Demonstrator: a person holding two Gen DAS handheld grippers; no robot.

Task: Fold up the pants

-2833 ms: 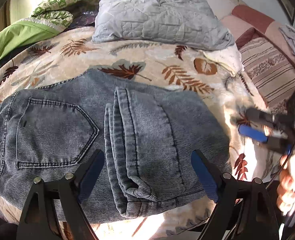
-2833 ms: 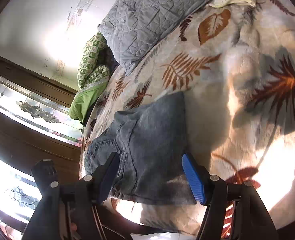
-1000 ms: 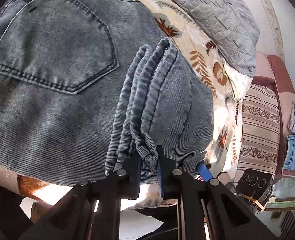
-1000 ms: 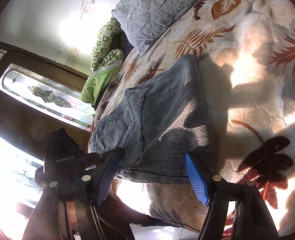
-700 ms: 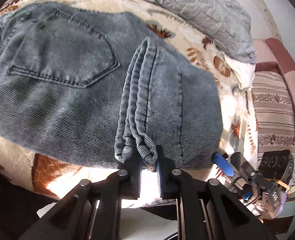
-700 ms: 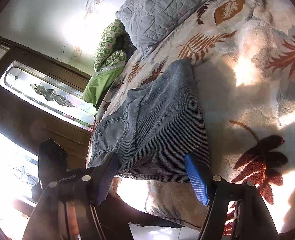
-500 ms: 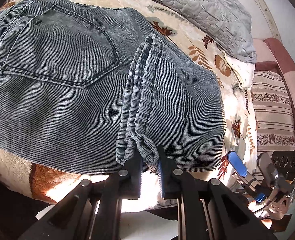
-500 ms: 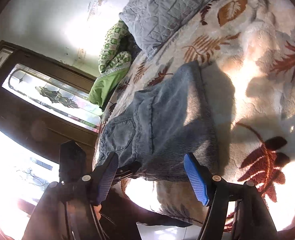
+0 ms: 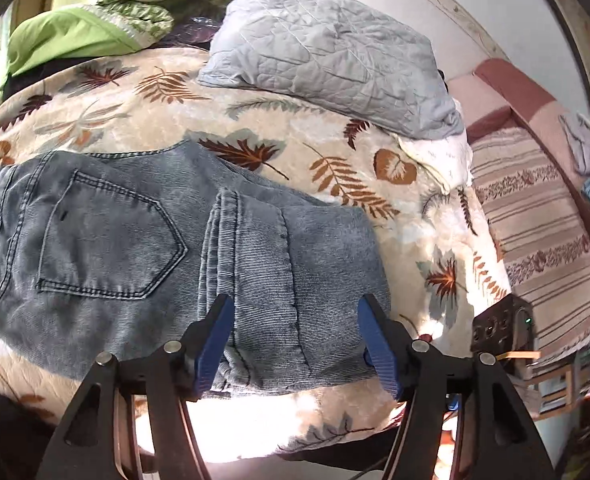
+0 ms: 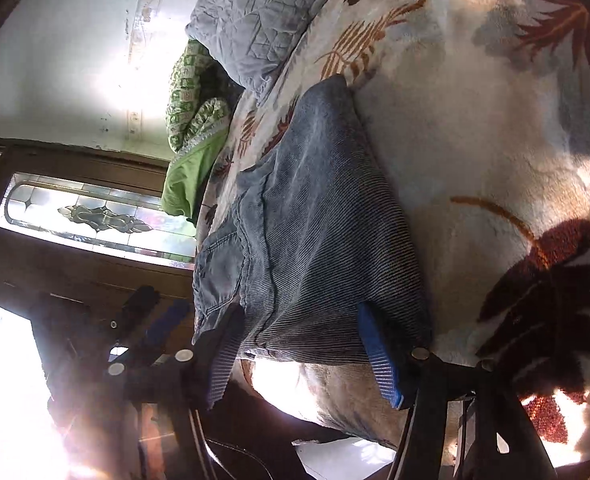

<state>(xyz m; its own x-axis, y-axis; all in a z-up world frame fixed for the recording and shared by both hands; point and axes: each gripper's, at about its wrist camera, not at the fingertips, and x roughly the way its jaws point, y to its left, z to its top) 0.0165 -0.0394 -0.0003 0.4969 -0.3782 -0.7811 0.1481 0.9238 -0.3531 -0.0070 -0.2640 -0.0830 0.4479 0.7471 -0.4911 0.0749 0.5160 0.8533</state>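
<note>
Blue-padded jaws of the left gripper [image 9: 295,344], clamped on the leg hems half a second ago, are opening and hold nothing; the folded pants [image 9: 167,256] now lie released on the leaf-print blanket [image 9: 335,160], hems near the back pocket. Right gripper [image 10: 307,354] jaws are closing around the fold's near edge, pads not yet pressing. Beyond the pants, bare blanket leaves room up to the grey pillow [image 9: 327,56].

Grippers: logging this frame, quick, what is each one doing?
Left gripper: opening, fingers off the folded jeans, holding nothing.
Right gripper: closing, fingers not yet pressing the jeans' edge.
</note>
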